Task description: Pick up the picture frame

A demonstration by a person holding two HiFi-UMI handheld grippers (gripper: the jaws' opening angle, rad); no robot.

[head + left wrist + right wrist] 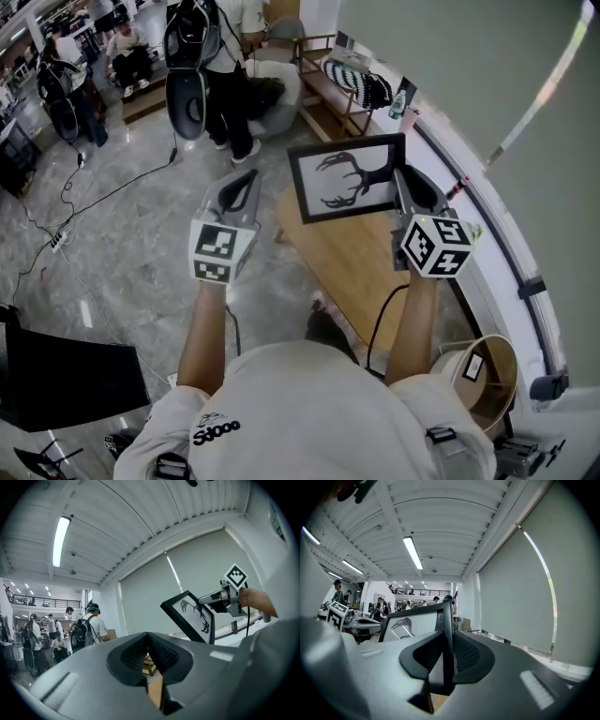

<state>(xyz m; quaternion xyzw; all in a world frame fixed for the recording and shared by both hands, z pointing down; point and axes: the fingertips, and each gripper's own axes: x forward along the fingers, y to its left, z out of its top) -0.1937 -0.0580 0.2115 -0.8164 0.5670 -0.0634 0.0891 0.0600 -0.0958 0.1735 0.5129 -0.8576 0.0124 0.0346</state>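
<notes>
The picture frame [347, 178] has a black border and a black antler drawing on white. It hangs upright in the air above a wooden table [342, 267]. My right gripper [401, 180] is shut on the frame's right edge, and the right gripper view shows that black edge [446, 634] pinched between the pads. My left gripper [246, 184] is to the frame's left, apart from it, with its jaws together and nothing in them [147, 643]. From the left gripper view the frame [192, 616] and the right gripper [208, 601] show at the right.
A white window ledge [487, 234] runs along the right. A round wooden bin [489, 375] stands at the lower right. People [220, 66] and a wooden bench [333, 89] are beyond the table. Cables [84, 202] cross the floor at the left, near a black panel [66, 375].
</notes>
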